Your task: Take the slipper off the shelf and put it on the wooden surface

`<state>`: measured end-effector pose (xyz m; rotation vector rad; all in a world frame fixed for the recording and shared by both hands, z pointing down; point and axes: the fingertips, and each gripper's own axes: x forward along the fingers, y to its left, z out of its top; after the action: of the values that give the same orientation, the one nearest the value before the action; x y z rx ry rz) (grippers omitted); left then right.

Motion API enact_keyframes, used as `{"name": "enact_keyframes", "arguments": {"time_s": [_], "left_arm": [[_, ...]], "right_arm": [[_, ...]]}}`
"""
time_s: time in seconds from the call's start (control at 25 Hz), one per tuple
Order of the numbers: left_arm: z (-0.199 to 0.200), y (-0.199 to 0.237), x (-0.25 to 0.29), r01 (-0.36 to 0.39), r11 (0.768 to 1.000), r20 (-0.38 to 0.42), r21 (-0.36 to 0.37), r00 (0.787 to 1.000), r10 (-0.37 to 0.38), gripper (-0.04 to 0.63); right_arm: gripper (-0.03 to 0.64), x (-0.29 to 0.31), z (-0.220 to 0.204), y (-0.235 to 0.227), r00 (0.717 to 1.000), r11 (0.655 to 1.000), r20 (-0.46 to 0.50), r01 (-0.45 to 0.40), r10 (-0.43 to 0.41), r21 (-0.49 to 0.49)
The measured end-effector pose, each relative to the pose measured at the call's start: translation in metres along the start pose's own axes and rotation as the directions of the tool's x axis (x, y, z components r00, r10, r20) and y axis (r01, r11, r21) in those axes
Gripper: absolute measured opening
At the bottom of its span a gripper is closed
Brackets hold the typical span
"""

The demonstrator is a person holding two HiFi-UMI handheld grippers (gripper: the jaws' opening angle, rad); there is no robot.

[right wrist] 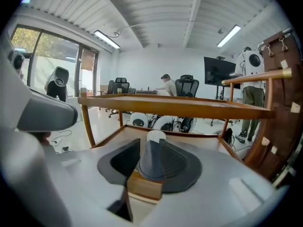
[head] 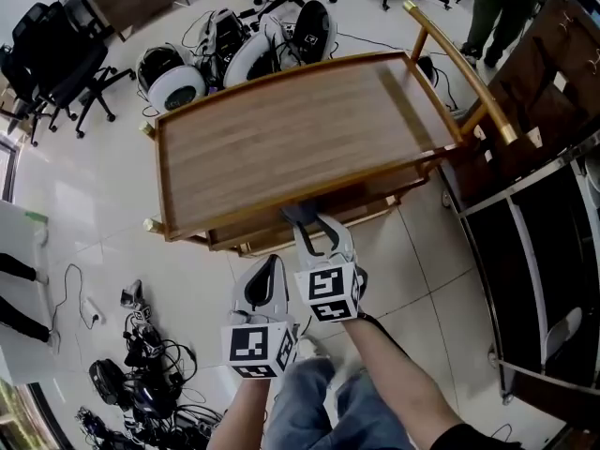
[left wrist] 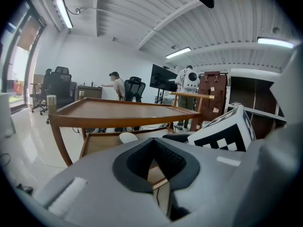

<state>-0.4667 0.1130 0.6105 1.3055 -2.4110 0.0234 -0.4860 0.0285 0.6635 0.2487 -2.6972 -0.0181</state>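
A grey slipper (right wrist: 150,163) with a white far end (right wrist: 155,137) lies on the lower shelf (right wrist: 118,137) of a wooden cart. In the right gripper view it sits between the jaws of my right gripper (right wrist: 147,168). A gap shows at the left pad, so the jaws are open around it. In the head view my right gripper (head: 317,234) reaches under the front edge of the cart's top tray (head: 281,148). My left gripper (head: 265,285) hangs just in front of the cart, lower left of the right one, open and holding nothing. The slipper's white end (left wrist: 128,137) shows in the left gripper view.
The cart's gold handle (head: 464,64) rises at the right. A dark cabinet (head: 544,242) stands close on the right. Black office chairs (head: 56,59), white robot shells (head: 173,75) and cables (head: 141,364) lie on the tiled floor. A person (head: 492,7) stands behind.
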Motion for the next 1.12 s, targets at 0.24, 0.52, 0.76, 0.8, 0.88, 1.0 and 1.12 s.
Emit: {"name": "enact_keyframes", "arguments": {"time_s": [0.24, 0.52, 0.76, 0.8, 0.88, 1.0, 1.12], "left_arm": [[0.045, -0.022, -0.024, 0.025, 1.0, 0.014, 0.001, 1.0, -0.025, 0.005], [0.1, -0.052, -0.047, 0.065, 0.997, 0.037, 0.028, 0.997, -0.066, 0.005], [0.15, -0.093, -0.074, 0.124, 0.991, 0.086, 0.055, 0.988, -0.129, 0.005], [0.154, -0.103, -0.079, 0.138, 0.989, 0.09, 0.053, 0.986, -0.142, 0.005], [0.156, -0.123, -0.088, 0.167, 0.985, 0.09, 0.037, 0.981, -0.169, 0.005], [0.159, -0.151, -0.096, 0.213, 0.976, 0.087, 0.036, 0.973, -0.215, 0.005], [0.167, -0.176, -0.103, 0.252, 0.966, 0.094, 0.052, 0.962, -0.256, 0.005]], "right_arm": [[0.115, -0.045, 0.049, -0.005, 0.999, 0.999, 0.035, 0.015, -0.016, 0.037], [0.077, -0.111, 0.114, -0.015, 0.995, 0.997, 0.087, 0.051, -0.055, 0.049], [0.02, -0.179, 0.159, -0.03, 0.986, 0.992, 0.125, 0.107, -0.114, 0.062], [0.012, -0.191, 0.165, -0.033, 0.984, 0.991, 0.131, 0.116, -0.123, 0.064], [0.0, -0.215, 0.172, -0.038, 0.98, 0.989, 0.139, 0.134, -0.142, 0.064], [0.0, -0.248, 0.179, -0.046, 0.973, 0.984, 0.153, 0.163, -0.172, 0.07], [0.0, -0.277, 0.181, -0.056, 0.965, 0.978, 0.167, 0.193, -0.204, 0.079]]}}
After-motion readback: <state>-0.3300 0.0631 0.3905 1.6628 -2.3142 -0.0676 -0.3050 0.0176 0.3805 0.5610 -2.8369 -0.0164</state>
